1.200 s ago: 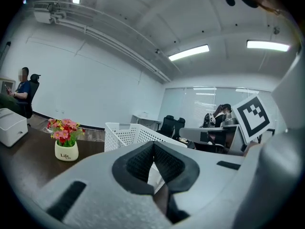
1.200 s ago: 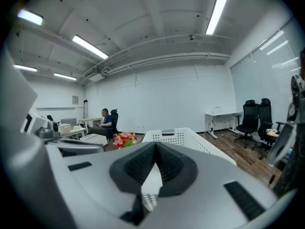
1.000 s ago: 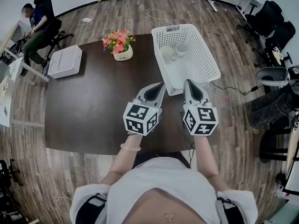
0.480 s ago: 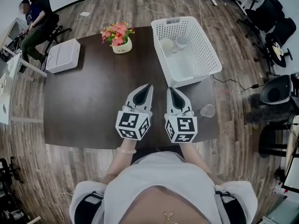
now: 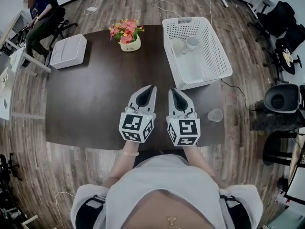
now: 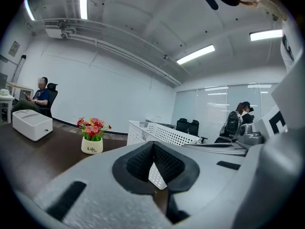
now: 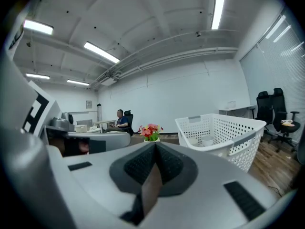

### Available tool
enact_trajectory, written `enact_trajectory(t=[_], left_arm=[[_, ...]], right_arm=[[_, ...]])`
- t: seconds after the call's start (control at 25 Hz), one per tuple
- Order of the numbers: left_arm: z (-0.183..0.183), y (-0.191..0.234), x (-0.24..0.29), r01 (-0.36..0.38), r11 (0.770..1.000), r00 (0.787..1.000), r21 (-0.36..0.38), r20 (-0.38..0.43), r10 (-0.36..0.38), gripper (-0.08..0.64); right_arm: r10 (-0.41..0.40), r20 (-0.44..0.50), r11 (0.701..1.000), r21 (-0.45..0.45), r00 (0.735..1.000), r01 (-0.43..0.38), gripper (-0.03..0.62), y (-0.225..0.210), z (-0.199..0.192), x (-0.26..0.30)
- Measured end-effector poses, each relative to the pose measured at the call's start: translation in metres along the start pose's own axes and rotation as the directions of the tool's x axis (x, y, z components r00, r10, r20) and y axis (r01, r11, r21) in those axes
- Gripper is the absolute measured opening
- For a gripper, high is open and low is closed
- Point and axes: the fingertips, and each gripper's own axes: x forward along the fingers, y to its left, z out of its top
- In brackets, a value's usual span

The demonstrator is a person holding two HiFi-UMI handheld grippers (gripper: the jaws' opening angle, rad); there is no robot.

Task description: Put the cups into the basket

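Both grippers hang side by side over the near edge of the dark counter (image 5: 95, 104), about at its middle, pointing toward the far edge. The left gripper (image 5: 150, 88) has its jaws clenched together with nothing between them; in the left gripper view only a small gap behind the closed tips shows a bit of the basket beyond. The right gripper (image 5: 173, 91) is just beside it, not touching, and its jaws are also pressed together and empty.

The white perforated basket (image 5: 217, 51) stands at the far right corner of the counter, its long side running along the right edge. Inside it, at its far end, lie 2 cups: a pale rounded cup (image 5: 177, 45) and, just beside it on the right, a white cup (image 5: 192, 42) standing upright. The rest of the basket floor is bare.

A 3rd cup, a clear cup (image 5: 215, 115), stands upright on the counter near the near right corner, right of the right gripper and apart from it, well short of the basket.

A flower pot (image 5: 127, 38) with pink and red blooms sits near the far edge, left of the basket. A flat white box (image 5: 69, 50) lies at the far left corner. Beyond that corner a seated person (image 5: 40, 13) is at another desk.
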Motion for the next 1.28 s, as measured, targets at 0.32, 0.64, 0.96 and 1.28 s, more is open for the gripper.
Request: enact_trajectory(t=[0.32,0.64,0.96,1.28], left_arm=[[0.0,0.002,0.006,0.007,1.0,1.0,-0.017,-0.011,-0.008,0.011],[-0.009,-0.027,0.018,0.098,0.995,0.994,-0.026,-0.04,-0.099,0.011],[-0.019,-0.081,0.045,0.242,0.97,0.967,-0.017,-0.073,-0.242,0.011],[-0.033,-0.14,0.064,0.381,0.925,0.918,-0.019,-0.112,-0.38,0.011]], right_arm=[[-0.027,0.006,1.0,0.003,1.0,0.027,0.011,-0.012,0.004,0.003],[-0.087,0.019,0.996,-0.024,0.996,0.088,0.011,-0.031,0.003,-0.01],[-0.23,0.057,0.972,-0.031,0.971,0.232,0.011,-0.086,0.009,-0.048],[-0.38,0.062,0.925,0.002,0.923,0.381,0.022,-0.133,0.003,-0.094]])
